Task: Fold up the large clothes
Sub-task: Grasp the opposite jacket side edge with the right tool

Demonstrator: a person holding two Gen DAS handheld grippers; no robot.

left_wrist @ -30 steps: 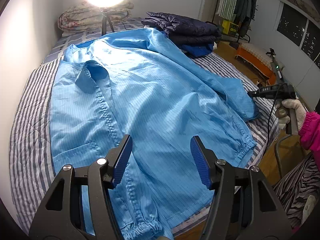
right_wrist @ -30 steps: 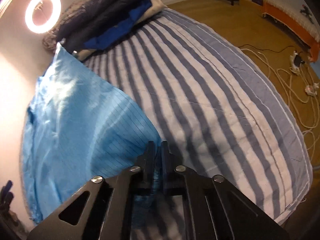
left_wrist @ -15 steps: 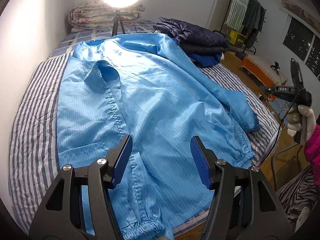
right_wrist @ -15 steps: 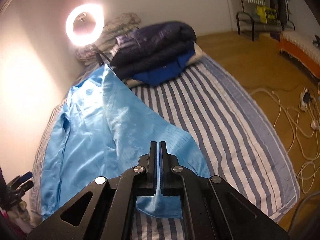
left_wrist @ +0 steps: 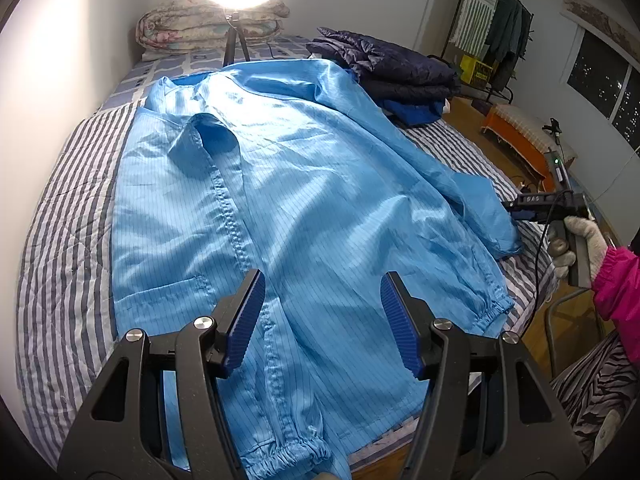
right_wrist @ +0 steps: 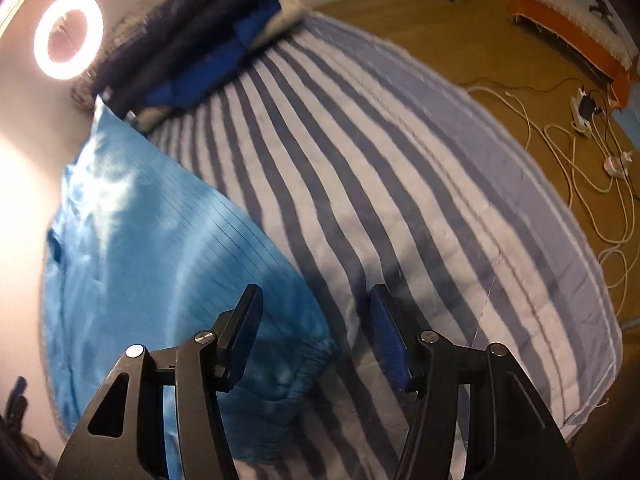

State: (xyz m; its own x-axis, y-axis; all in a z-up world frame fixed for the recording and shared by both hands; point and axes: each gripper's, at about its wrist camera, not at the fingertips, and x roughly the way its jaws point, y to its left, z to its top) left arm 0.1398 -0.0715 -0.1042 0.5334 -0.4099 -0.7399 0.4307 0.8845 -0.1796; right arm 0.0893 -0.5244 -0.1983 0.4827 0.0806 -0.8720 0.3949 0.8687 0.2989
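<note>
On the striped bed [left_wrist: 68,216], one blue coverall [left_wrist: 304,200]; left gripper [left_wrist: 322,320] agape; right gripper [right_wrist: 316,336] just opened, empty.

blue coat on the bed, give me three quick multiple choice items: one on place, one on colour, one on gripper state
1. Where does the folded dark jacket lie?
A. on the blue coat's collar
B. at the bed's far end, beside the coat
C. on the floor

2. What colours are the bed cover's stripes?
A. red and yellow
B. green and black
C. grey-blue and white

3. How does the right gripper stand?
A. open, pads clear of the cloth
C. shut on the ring light
B. shut on the cuff

Key: 1 B, the dark jacket lies past the blue coat, by its far sleeve. 2 C, the bed cover shows grey-blue and white bands. 3 A, the right gripper has just been opening, and its pads press on nothing.
</note>
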